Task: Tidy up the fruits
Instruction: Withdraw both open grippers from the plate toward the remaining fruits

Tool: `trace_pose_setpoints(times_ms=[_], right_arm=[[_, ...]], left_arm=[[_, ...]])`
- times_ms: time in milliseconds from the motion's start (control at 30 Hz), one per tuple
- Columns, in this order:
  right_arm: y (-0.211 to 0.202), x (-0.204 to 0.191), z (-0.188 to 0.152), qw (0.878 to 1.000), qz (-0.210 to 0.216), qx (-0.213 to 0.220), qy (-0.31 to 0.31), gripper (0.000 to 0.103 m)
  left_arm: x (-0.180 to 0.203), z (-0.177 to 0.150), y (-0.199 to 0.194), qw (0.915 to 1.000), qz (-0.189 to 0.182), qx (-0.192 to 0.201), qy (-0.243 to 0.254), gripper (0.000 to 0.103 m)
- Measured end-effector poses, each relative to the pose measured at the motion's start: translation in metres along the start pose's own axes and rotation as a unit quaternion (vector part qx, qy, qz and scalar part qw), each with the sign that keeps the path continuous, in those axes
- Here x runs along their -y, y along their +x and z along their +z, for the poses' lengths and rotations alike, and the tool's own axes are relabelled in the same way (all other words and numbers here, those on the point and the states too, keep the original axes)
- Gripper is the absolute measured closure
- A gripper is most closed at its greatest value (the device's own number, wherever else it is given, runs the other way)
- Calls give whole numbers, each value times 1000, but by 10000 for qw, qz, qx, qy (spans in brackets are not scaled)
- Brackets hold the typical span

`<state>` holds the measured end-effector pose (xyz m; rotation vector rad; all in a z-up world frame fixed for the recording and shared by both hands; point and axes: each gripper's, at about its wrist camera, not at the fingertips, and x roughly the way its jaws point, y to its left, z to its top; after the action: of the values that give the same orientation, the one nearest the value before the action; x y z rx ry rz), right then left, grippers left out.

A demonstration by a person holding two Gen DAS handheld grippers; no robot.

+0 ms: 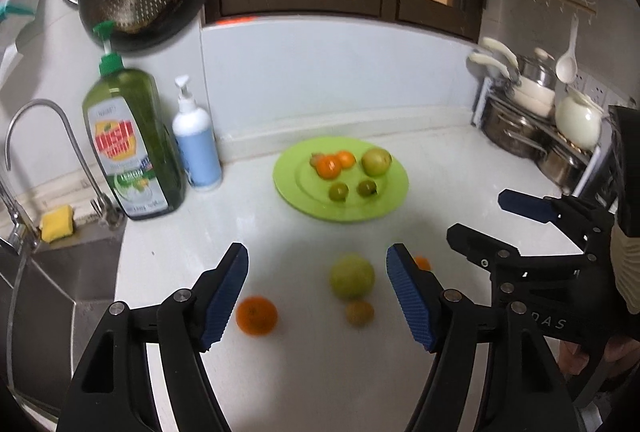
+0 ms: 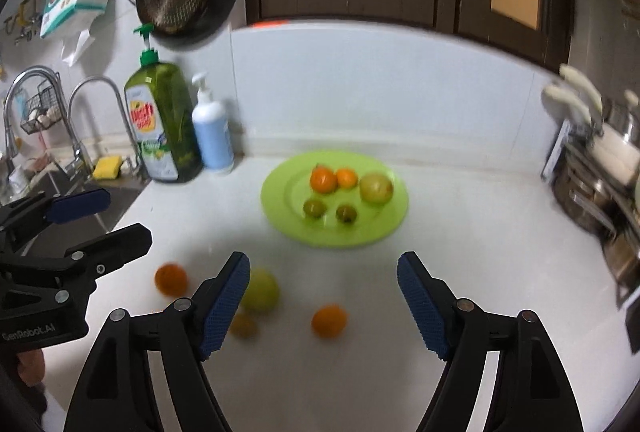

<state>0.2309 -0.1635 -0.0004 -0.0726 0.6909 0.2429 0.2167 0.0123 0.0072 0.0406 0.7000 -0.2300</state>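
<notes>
Left tongs (image 1: 316, 296), nearest the lens of the left wrist view, hang spread wide over the white tabletop (image 1: 280, 372), pinching nothing; between their blue pads lie a large green fruit (image 1: 352, 276) and, touching its near side, a small yellowish fruit (image 1: 359, 312). Right tongs (image 2: 323, 302), foremost in the right wrist view, are likewise spread and empty, with a loose orange (image 2: 329, 320) on the tabletop between the pads.

Largest item on the tabletop is the green plate (image 1: 304, 203), set toward the back wall and well apart from the loose fruit. It carries five fruits: a pale green round fruit (image 1: 376, 161) at the right, two oranges (image 1: 329, 166) touching one another at the left, and two small dark green fruits (image 1: 338, 191) side by side on the near part.

Left of the plate, near the sink edge, stands a green dish soap bottle (image 1: 134, 143), with a smaller white pump bottle (image 1: 197, 147) just beside it. A curved faucet (image 1: 44, 135) rises over the sink, and a yellow sponge (image 1: 58, 223) lies at its base. A pot rack (image 1: 536, 127) occupies the right corner.

Smallest loose items: a second orange (image 1: 256, 314) by the left pad of the left tongs, and a partly hidden orange fruit behind the right pad.
</notes>
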Motion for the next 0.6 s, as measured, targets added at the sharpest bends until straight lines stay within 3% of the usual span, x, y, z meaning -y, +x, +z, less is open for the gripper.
trace_pose_setpoints(times_ms=[300,433,600], right_arm=[[19,9,-35,9979,-89,-590,233,26],[31,15,-45,9976,-94,-687,36,26],[53,21,-53,9951,176,-965,-125,26]], left_arm=[[12,-33,18,9994,53,-334,62,32],[17,-42,35,9989,67,-461,18,33],[24,-53,57,9981,-64,-613,-14,41]])
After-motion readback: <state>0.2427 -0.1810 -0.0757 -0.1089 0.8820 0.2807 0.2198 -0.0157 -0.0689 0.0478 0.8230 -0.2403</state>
